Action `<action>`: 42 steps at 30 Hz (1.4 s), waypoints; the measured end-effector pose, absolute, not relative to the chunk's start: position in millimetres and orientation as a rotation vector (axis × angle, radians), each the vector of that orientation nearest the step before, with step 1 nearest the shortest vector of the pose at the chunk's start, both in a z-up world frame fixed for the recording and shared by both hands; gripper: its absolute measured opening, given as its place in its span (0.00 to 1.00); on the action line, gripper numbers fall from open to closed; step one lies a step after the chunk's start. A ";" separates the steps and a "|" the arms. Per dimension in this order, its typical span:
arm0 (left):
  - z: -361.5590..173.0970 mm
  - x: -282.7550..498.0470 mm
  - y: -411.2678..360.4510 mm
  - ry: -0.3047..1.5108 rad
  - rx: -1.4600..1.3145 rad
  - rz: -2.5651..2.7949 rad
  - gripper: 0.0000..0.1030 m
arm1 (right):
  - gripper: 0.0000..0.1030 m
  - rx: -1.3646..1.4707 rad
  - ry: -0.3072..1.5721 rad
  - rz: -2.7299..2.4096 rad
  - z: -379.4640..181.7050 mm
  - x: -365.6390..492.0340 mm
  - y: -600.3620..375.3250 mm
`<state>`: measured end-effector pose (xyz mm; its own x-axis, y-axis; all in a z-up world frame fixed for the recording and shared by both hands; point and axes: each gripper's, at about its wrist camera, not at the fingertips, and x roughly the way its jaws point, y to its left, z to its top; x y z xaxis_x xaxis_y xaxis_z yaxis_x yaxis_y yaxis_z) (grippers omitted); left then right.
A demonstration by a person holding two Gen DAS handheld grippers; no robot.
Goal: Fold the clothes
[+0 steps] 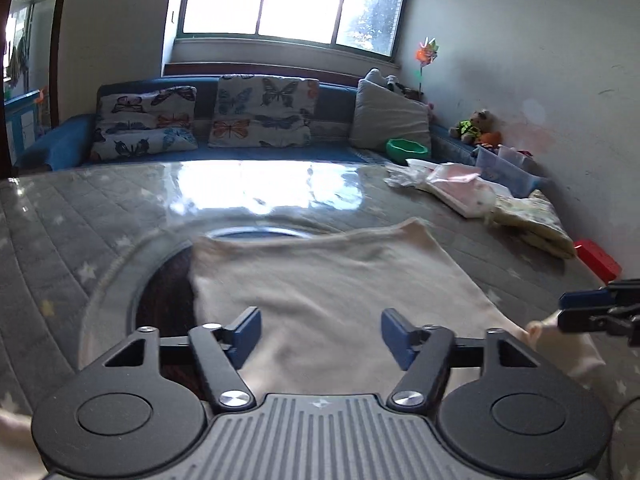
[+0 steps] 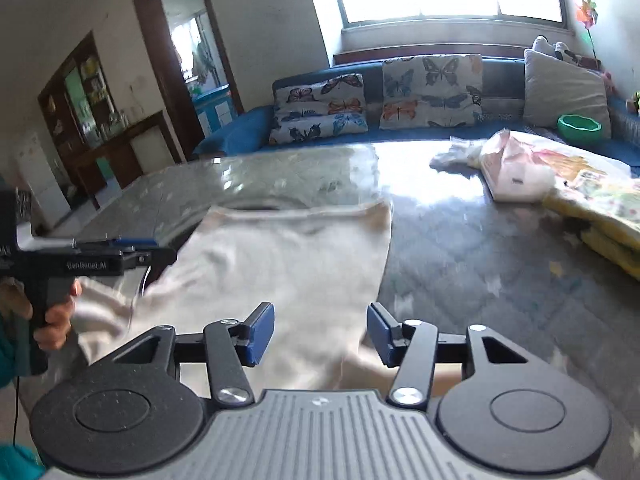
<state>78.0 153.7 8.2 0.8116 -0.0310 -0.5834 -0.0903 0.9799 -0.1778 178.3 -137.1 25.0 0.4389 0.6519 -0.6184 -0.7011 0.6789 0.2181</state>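
Both tools hang released: my left tool point(image 1: 321, 334) and right tool point(image 2: 321, 334) sit over the shirt's point(image 1: 340, 280) near edge, its length running away from me

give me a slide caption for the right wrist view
Right claw open above a cream garment spread on the table, left claw alongside.

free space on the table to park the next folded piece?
Bare table left of the cream shirt, and the glossy stretch between the shirt and the sofa. Crowded on the right: pink clothes, yellow clothes, plastic box.
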 end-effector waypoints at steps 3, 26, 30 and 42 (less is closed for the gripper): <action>0.7 63.6 135.8 0.646 -0.206 0.011 0.76 | 0.51 -0.106 0.765 0.830 16.2 159.6 -144.0; -25.5 38.9 107.9 0.736 -0.151 0.049 0.90 | 0.04 -0.116 0.576 0.493 27.6 164.0 -220.9; -26.7 39.4 105.6 0.738 -0.128 0.039 0.92 | 0.05 -0.138 0.584 0.315 29.4 186.0 -259.5; -28.3 36.4 102.0 0.760 -0.041 0.020 0.92 | 0.48 -0.119 0.689 0.414 2.2 203.6 -256.5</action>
<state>36.4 102.0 -28.3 0.7244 0.0031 -0.6893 -0.0330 0.9990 -0.0301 203.6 -256.5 2.2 0.6945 0.3313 -0.6387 -0.4087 0.9122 0.0288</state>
